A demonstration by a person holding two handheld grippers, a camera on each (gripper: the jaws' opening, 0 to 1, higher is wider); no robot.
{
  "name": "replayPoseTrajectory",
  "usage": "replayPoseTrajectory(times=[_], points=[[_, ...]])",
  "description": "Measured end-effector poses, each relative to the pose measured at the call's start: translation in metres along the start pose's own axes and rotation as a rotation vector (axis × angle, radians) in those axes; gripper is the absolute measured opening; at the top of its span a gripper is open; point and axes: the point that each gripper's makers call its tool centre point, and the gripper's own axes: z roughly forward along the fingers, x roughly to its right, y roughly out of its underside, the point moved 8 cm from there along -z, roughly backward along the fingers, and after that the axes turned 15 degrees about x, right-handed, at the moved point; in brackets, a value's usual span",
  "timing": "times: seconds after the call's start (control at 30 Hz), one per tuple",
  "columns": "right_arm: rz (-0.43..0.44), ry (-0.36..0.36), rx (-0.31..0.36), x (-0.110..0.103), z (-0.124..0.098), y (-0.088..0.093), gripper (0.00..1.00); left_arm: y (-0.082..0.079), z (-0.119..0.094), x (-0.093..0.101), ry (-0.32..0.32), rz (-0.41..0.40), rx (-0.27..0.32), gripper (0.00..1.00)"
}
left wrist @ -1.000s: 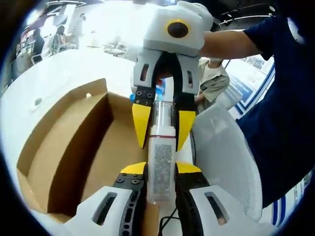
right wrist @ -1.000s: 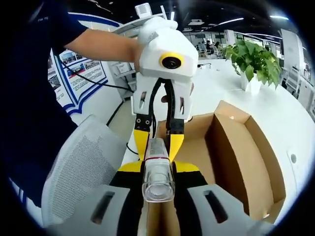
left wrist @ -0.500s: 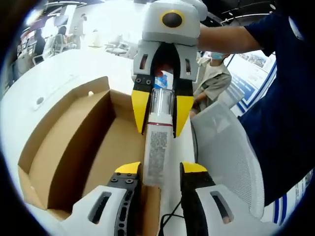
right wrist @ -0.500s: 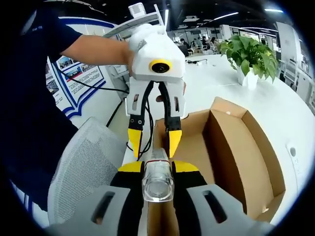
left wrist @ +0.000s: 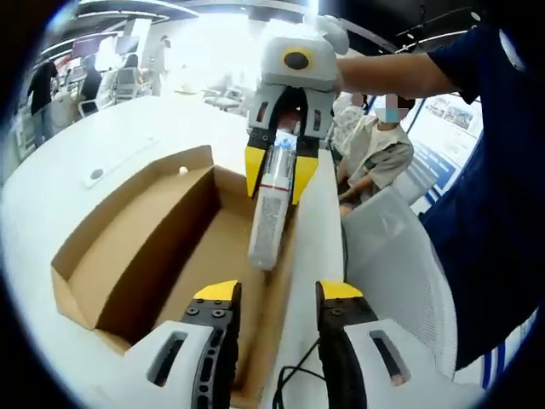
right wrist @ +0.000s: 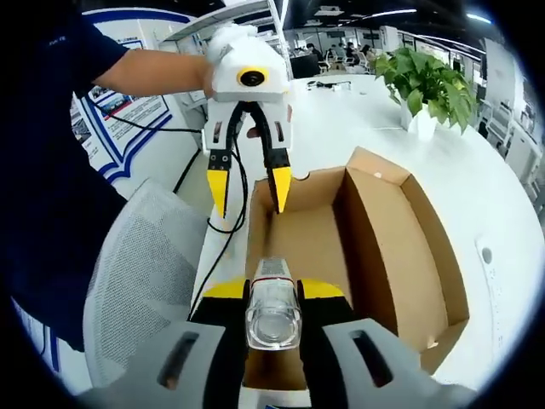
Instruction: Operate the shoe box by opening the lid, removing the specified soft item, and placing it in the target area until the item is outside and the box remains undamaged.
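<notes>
Shoe box: one brown cardboard box, lid off or folded back, resting on the white table, its inside bare from what both views show.
Item: one clear tube-like bottle with a printed label, hanging in the air over the box's near edge, not resting on anything.
Right gripper: clamped on the bottle's cap end; in the right gripper view the cap sits squarely between its yellow tips.
Left gripper: jaws spread apart, nothing between them, hovering near the bottle's far end but clear of it.
Count: two grippers, one bottle, one box, one potted plant on the table, one mesh chair just beside the box.
Risk one: the bottle is held at one end alone, so the long free end may swing or slip out, and it would drop back into the box or onto the floor.
Risk two: a low sweep toward the table could catch the box wall and dent or drag it.
Risk three: the black cable trails near the box edge and could snag on a hand.
Target area: I cannot tell where it is.
</notes>
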Motion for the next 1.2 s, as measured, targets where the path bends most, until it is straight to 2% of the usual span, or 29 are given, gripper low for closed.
replayPoseTrajectory(times=[0.07, 0.23, 0.37, 0.4, 0.43, 0.47, 0.5, 0.6, 0.67, 0.7, 0.77, 0.8, 0.83, 0.9, 0.93, 0.97, 1.0, 1.03, 1.07, 1.1, 1.13, 1.2], points=[[-0.010, 0.017, -0.012, 0.002, -0.008, -0.002, 0.18, 0.002, -0.006, 0.003, -0.020, 0.002, 0.004, 0.41], [-0.034, 0.054, -0.050, -0.001, -0.036, -0.011, 0.18, 0.007, -0.031, 0.012, -0.077, 0.012, 0.051, 0.40], [-0.051, 0.090, -0.073, -0.003, -0.056, -0.015, 0.19, 0.013, -0.053, 0.016, -0.157, 0.028, 0.072, 0.43], [-0.051, 0.094, -0.079, -0.003, -0.060, -0.015, 0.18, 0.015, -0.057, 0.015, -0.186, 0.042, 0.077, 0.42], [-0.052, 0.099, -0.081, -0.004, -0.063, -0.015, 0.19, 0.019, -0.066, 0.011, -0.248, 0.065, 0.054, 0.41], [-0.055, 0.110, -0.086, -0.004, -0.068, -0.016, 0.19, 0.023, -0.070, 0.011, -0.269, 0.070, 0.041, 0.40], [-0.060, 0.118, -0.091, -0.004, -0.072, -0.015, 0.19, 0.027, -0.076, 0.005, -0.333, 0.087, 0.024, 0.37], [-0.061, 0.146, -0.093, -0.004, -0.083, -0.015, 0.19, 0.042, -0.082, -0.002, -0.423, 0.025, -0.024, 0.28], [-0.059, 0.162, -0.098, -0.003, -0.089, -0.014, 0.19, 0.046, -0.079, -0.003, -0.420, 0.005, -0.036, 0.22], [-0.059, 0.168, -0.099, -0.003, -0.092, -0.013, 0.19, 0.048, -0.078, -0.004, -0.446, -0.020, -0.046, 0.20], [-0.054, 0.184, -0.099, -0.003, -0.099, -0.012, 0.19, 0.052, -0.073, -0.005, -0.480, -0.085, -0.065, 0.21], [-0.054, 0.189, -0.101, -0.004, -0.101, -0.011, 0.19, 0.056, -0.071, -0.007, -0.510, -0.114, -0.100, 0.20], [-0.053, 0.196, -0.104, -0.003, -0.104, -0.010, 0.19, 0.058, -0.070, -0.009, -0.530, -0.115, -0.115, 0.19], [-0.045, 0.207, -0.109, -0.002, -0.110, -0.007, 0.19, 0.060, -0.063, -0.010, -0.522, -0.152, -0.116, 0.18], [-0.044, 0.213, -0.111, -0.002, -0.113, -0.006, 0.19, 0.061, -0.063, -0.010, -0.552, -0.187, -0.126, 0.16], [-0.041, 0.220, -0.111, -0.001, -0.115, -0.005, 0.19, 0.060, -0.060, -0.012, -0.542, -0.175, -0.123, 0.14], [-0.035, 0.224, -0.112, 0.000, -0.118, -0.003, 0.19, 0.061, -0.058, -0.014, -0.560, -0.193, -0.120, 0.13], [-0.035, 0.228, -0.114, 0.000, -0.119, -0.002, 0.19, 0.063, -0.059, -0.016, -0.607, -0.239, -0.146, 0.13], [-0.033, 0.233, -0.115, 0.001, -0.121, -0.001, 0.19, 0.063, -0.056, -0.016, -0.587, -0.236, -0.134, 0.12], [-0.030, 0.234, -0.118, 0.001, -0.123, 0.000, 0.19, 0.066, -0.056, -0.017, -0.623, -0.286, -0.148, 0.11], [-0.030, 0.236, -0.120, 0.001, -0.124, 0.000, 0.19, 0.065, -0.054, -0.018, -0.611, -0.276, -0.142, 0.11], [-0.026, 0.243, -0.121, 0.003, -0.128, 0.002, 0.19, 0.067, -0.051, -0.018, -0.630, -0.323, -0.155, 0.11]])
